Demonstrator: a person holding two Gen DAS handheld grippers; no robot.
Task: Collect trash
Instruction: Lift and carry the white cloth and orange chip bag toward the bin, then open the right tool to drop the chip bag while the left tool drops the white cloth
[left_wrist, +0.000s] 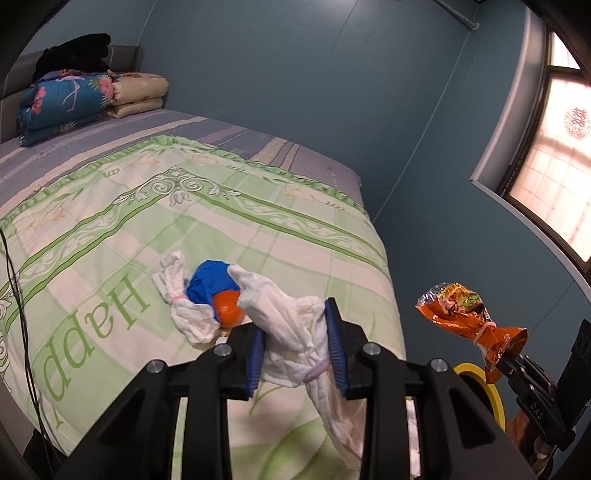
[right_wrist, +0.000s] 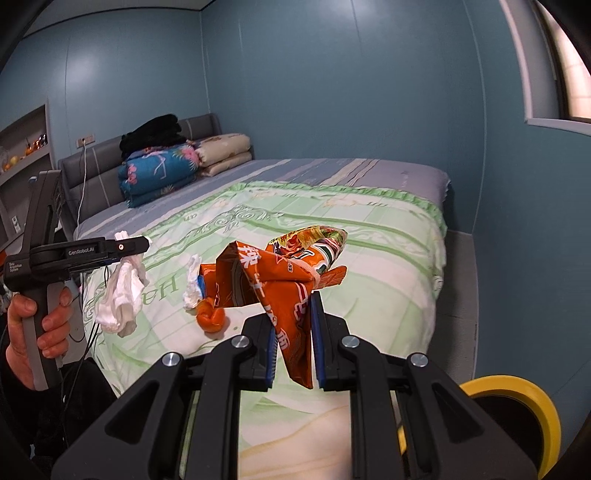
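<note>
In the left wrist view, the left gripper (left_wrist: 297, 343) sat low in the centre of the frame, its blue pads clamped on a crumpled white tissue wad (left_wrist: 306, 332) tied with a thin band, the loose tail hanging down toward the bottom edge. Just beyond it, on the green-and-white bedspread (left_wrist: 110, 229), lay more rubbish: another twisted white tissue (left_wrist: 177, 291), a blue scrap (left_wrist: 210, 282) and an orange peel (left_wrist: 229, 312), all touching one another. At the right edge the right gripper (left_wrist: 508, 360) appeared (only partly in view), pinching an orange snack wrapper (left_wrist: 463, 314). The right wrist view showed the same right gripper (right_wrist: 293, 332) closed on that orange snack wrapper (right_wrist: 280, 280) in mid-frame, held above the bed. A yellow-rimmed bin (right_wrist: 517, 402) sat at the lower right. Folded quilts (right_wrist: 159, 173) were stacked at the headboard, upper left.
</note>
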